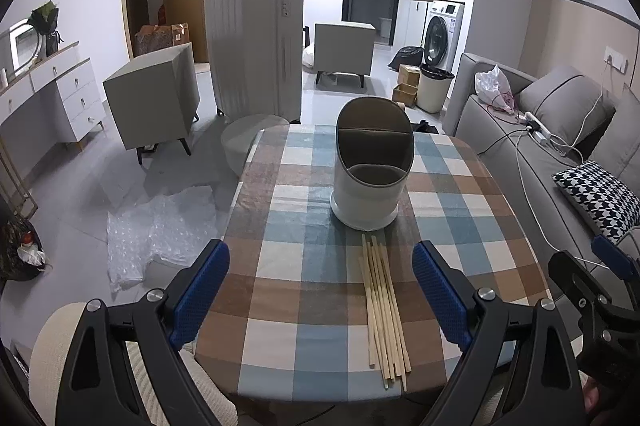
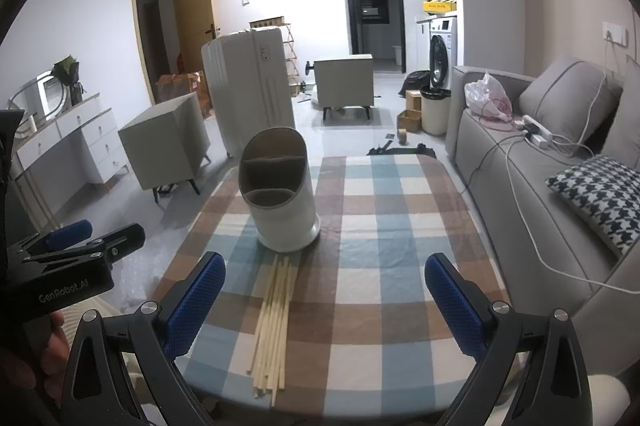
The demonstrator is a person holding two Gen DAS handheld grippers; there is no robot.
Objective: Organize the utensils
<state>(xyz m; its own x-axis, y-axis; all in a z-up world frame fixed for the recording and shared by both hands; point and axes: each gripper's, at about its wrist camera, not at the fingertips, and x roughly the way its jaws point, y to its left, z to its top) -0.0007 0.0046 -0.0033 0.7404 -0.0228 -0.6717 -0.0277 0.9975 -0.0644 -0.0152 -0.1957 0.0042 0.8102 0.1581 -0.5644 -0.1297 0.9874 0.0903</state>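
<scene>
Chopsticks (image 1: 384,310) lie bundled on checked tablecloth (image 1: 304,306), tips beside white utensil holder (image 1: 370,165). Left gripper (image 1: 320,290) and right gripper (image 2: 324,302) both spread wide, empty.

Chopsticks (image 1: 384,310) lie before the holder (image 1: 372,165) (both on table (image 1: 280,326)).

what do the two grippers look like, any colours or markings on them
Both are alike: the left gripper and right gripper have black angular frames with silver round bolts and two fingers faced with blue textured pads. The left one's black body bears pale "GenRobot.AI" lettering in the right wrist view. No cables show on them.
</scene>
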